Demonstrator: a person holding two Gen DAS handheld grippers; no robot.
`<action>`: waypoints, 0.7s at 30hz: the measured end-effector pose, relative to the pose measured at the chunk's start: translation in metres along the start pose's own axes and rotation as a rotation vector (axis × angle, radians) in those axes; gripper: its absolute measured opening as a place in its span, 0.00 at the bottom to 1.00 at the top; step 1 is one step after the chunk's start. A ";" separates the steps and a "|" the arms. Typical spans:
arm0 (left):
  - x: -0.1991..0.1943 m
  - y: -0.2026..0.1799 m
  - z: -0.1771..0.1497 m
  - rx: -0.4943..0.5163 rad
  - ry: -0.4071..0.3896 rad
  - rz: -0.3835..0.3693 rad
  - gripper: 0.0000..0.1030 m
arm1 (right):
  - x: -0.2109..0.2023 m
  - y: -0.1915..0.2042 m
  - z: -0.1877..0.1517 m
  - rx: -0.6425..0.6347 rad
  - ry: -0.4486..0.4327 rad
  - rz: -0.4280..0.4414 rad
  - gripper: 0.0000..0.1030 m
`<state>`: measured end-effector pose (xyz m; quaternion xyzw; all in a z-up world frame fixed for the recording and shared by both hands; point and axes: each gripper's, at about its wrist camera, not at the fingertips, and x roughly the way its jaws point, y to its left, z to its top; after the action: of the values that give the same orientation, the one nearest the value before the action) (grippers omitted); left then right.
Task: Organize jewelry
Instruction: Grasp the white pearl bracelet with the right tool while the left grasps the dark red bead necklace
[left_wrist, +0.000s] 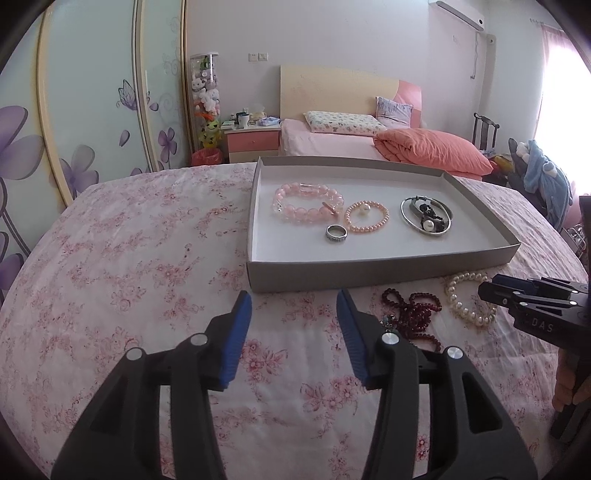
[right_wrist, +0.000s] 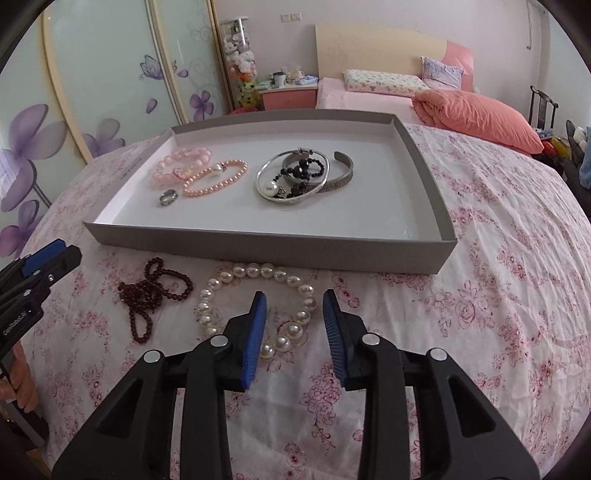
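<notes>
While both grippers are hovering over the floral bedspread (right_wrist: 498, 295), jewelry is lying beside the tray (right_wrist: 258, 251).
Left gripper (left_wrist: 294, 297) jaws are standing apart, empty; right gripper (right_wrist: 294, 299) jaws are straddling the white pearl bracelet (right_wrist: 258, 273), not clamping.

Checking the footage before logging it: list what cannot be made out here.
- Dark red bead strand: left wrist view, its near end hidden behind the left hand-held gripper.
- White pearl necklace: right wrist view, its near loop covered by the right hand-held gripper.
- Engraved silver ring: markings too small.
</notes>
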<state>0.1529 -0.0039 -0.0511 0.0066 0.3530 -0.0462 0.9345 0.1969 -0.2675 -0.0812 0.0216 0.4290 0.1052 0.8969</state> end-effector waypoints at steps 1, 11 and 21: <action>0.000 0.000 0.000 0.000 0.001 -0.001 0.47 | 0.000 0.000 0.000 -0.001 -0.005 -0.007 0.26; 0.005 -0.022 0.002 0.030 0.035 -0.075 0.64 | -0.014 -0.020 -0.012 0.023 0.001 -0.103 0.10; 0.030 -0.072 0.002 0.112 0.137 -0.174 0.77 | -0.022 -0.038 -0.021 0.061 -0.006 -0.112 0.10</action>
<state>0.1701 -0.0780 -0.0679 0.0313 0.4123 -0.1460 0.8987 0.1742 -0.3098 -0.0825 0.0253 0.4297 0.0416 0.9017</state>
